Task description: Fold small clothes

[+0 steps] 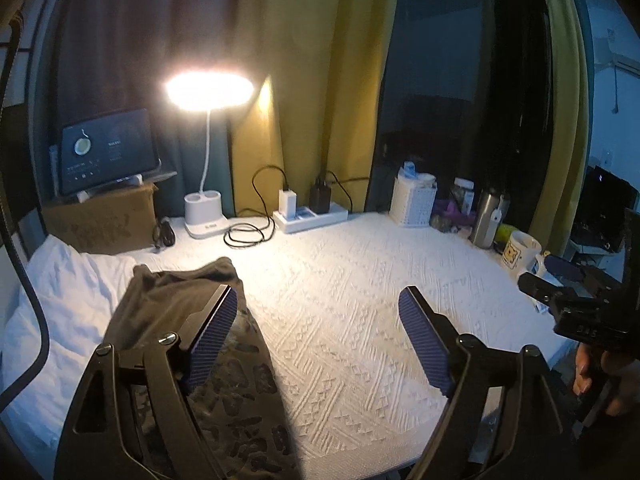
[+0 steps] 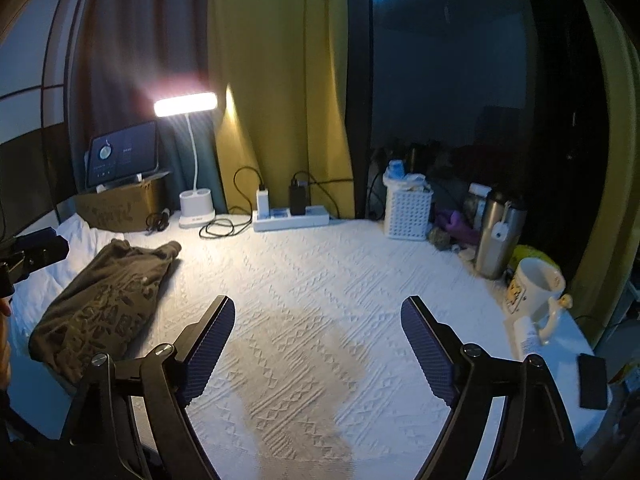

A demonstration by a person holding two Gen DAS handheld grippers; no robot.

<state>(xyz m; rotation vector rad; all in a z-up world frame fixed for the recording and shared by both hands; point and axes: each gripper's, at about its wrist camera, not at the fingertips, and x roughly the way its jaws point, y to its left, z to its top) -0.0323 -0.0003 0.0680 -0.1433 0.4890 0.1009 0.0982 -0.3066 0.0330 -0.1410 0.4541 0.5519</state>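
Note:
A dark brown patterned garment [image 1: 192, 320] lies folded on the white textured cloth [image 1: 340, 300], at the left; it also shows in the right wrist view [image 2: 104, 304]. My left gripper [image 1: 318, 312] is open and empty, its left finger above the garment's right side. My right gripper [image 2: 318, 320] is open and empty over the bare cloth [image 2: 320, 280], to the right of the garment. The right gripper also shows at the right edge of the left wrist view [image 1: 560, 280], and the left gripper at the left edge of the right wrist view [image 2: 36, 250].
A lit desk lamp [image 1: 208, 88], tablet on a cardboard box [image 1: 106, 152], power strip with chargers and cables [image 1: 310, 212], white basket [image 1: 412, 200], steel flask [image 1: 486, 216] and mug [image 1: 520, 254] line the back and right. A white pillow [image 1: 60, 300] lies left. A phone [image 2: 592, 380] lies right.

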